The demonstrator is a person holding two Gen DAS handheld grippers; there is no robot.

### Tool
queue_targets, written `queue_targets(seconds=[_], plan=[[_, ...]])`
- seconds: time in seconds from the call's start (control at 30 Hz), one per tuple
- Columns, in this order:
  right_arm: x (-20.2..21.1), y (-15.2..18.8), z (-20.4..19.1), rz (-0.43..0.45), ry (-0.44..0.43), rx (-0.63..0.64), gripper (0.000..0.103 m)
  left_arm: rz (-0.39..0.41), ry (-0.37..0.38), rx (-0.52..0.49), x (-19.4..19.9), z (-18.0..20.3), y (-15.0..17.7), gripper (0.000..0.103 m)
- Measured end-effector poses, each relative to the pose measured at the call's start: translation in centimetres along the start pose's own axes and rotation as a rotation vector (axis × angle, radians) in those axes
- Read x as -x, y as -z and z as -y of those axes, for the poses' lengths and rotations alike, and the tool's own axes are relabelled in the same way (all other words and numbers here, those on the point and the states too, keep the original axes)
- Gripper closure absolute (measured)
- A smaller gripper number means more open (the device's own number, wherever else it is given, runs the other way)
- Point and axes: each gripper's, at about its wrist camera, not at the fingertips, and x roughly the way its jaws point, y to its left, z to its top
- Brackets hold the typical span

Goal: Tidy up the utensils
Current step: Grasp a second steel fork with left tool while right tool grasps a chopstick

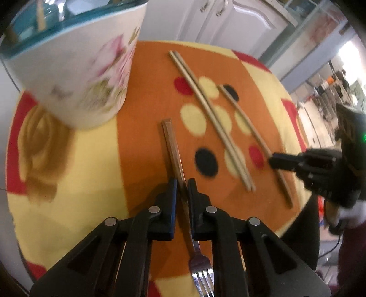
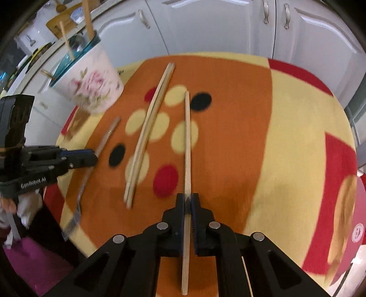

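My left gripper (image 1: 182, 182) is shut on a fork (image 1: 173, 146) with a brown handle and steel tines; it also shows in the right wrist view (image 2: 107, 137). My right gripper (image 2: 187, 197) is shut on a single wooden chopstick (image 2: 187, 141), which also shows in the left wrist view (image 1: 247, 118). A pair of chopsticks (image 1: 205, 109) lies on the cloth between them, also in the right wrist view (image 2: 148, 132). A floral utensil cup (image 1: 80, 68) with a teal rim stands at the back left, holding wooden utensils (image 2: 88, 20).
The round table (image 2: 297, 137) wears an orange, yellow and red cloth with dots. White cabinet doors (image 2: 217, 27) stand behind it. The table edge drops off near both grippers.
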Motion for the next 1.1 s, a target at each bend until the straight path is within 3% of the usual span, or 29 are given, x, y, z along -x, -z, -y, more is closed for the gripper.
queue_targets(seconds=[0.1, 0.23, 0.37, 0.63, 0.77, 0.87, 1.1], plan=[[0.1, -0.7, 0.1, 0.02, 0.001, -0.017, 0.072, -0.012, 0.002, -0.009, 0.3, -0.1, 0.2, 0.096], [-0.4, -3.3, -1.0, 0.073, -0.001, -0.016, 0.072, 0.042, -0.039, -0.006, 1.2, -0.1, -0.9, 0.094], [-2.0, -6.3, -1.9, 0.107, 0.042, -0.014, 0.072, 0.051, -0.051, 0.024, 0.7, -0.3, -2.4, 0.086], [-5.2, -9.9, -2.6, 0.093, 0.096, 0.048, 0.097, 0.03, -0.087, 0.018, -1.5, 0.2, -2.9, 0.086], [-4.8, -10.1, -2.3, 0.094, 0.069, 0.032, 0.098, 0.043, -0.094, -0.026, -1.9, 0.7, -3.4, 0.092], [-3.0, -9.4, -1.9, 0.127, 0.015, 0.004, 0.098, 0.045, -0.058, -0.005, -1.3, 0.2, -3.3, 0.093], [2.8, -7.9, -1.8, 0.231, -0.079, -0.029, 0.098, 0.137, -0.009, 0.007, 3.8, 0.1, -2.6, 0.094]])
